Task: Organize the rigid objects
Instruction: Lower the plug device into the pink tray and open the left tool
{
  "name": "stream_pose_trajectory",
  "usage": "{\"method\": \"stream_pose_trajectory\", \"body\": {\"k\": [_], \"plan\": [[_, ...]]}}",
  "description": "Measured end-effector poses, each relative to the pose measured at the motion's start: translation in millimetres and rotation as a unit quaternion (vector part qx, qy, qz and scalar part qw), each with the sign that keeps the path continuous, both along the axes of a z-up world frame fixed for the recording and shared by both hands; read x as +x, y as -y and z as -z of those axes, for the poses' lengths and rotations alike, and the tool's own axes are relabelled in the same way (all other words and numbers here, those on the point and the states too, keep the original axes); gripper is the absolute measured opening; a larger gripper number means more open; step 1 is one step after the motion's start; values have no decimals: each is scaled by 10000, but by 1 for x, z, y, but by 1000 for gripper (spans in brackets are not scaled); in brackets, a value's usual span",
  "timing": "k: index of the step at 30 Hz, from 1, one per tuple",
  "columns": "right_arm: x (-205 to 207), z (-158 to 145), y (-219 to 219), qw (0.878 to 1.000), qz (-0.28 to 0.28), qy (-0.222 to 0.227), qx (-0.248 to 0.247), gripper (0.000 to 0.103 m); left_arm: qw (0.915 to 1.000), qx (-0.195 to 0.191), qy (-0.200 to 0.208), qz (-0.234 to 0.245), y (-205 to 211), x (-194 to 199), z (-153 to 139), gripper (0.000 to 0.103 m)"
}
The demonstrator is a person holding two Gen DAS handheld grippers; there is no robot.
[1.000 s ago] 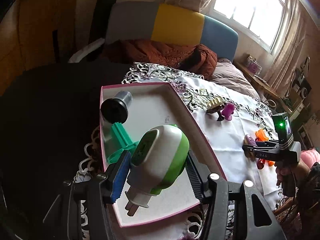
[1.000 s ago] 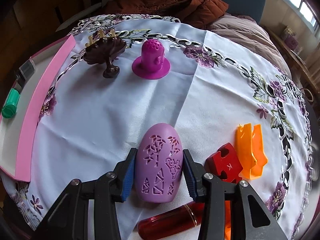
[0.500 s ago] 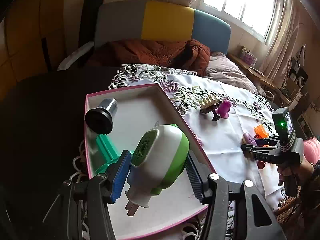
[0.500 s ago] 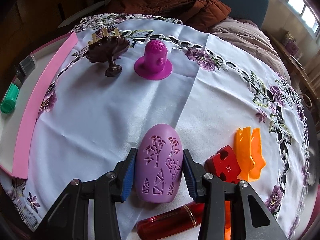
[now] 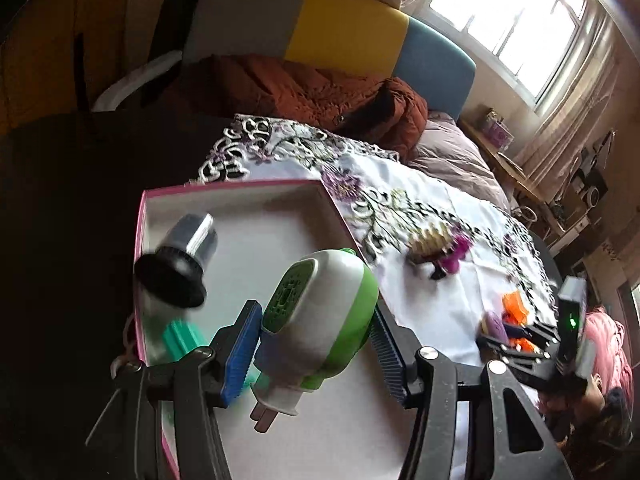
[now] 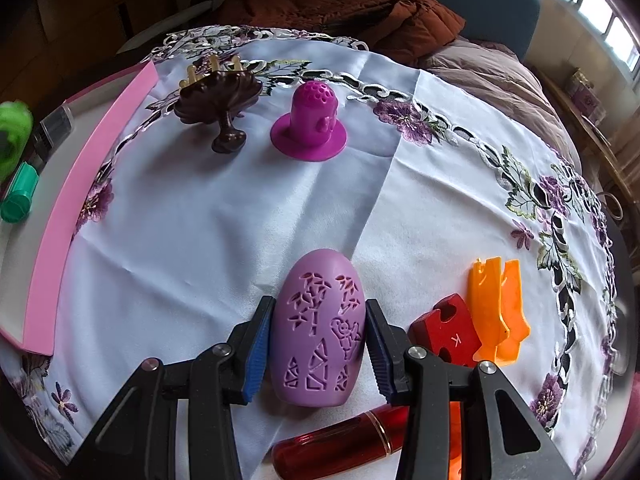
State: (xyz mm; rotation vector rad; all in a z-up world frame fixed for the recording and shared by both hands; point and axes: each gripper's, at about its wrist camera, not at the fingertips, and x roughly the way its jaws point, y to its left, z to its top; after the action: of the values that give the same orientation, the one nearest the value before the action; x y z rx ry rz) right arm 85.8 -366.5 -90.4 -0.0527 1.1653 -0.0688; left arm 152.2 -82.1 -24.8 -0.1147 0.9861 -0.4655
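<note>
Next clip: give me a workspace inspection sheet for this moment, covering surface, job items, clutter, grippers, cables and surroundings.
Surface: white embroidered tablecloth; pink-rimmed tray at its edge.
Job's things: black-capped bottle and green piece in tray; on the cloth a brown shell dish, magenta hat shape, red puzzle piece, orange clip, red tube.
Clutter: nothing seen.
Grippers: left gripper shut on green-white plug device above tray; right gripper shut on purple egg case.
Cables: nothing seen.
Surroundings: bed with rust quilt, window.
</note>
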Motion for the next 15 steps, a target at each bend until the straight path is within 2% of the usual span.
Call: {"method": "stream_pose_trajectory", "body": {"k": [3, 7, 12, 15], "plan": [[0, 0, -1, 10000, -23, 2, -23, 44, 9999, 16, -104, -27, 4, 18, 7, 56], [-1, 0, -1, 10000, -37, 4, -30, 44, 9994, 264, -164, -144, 10, 44, 21, 56], [0, 0, -1, 10000, -58, 6, -40, 44, 9972, 701, -121, -212, 17, 64, 37, 56], [0, 0, -1, 10000, -59, 7, -41, 44, 9946, 1041, 11, -30, 26, 65, 40, 56]]}}
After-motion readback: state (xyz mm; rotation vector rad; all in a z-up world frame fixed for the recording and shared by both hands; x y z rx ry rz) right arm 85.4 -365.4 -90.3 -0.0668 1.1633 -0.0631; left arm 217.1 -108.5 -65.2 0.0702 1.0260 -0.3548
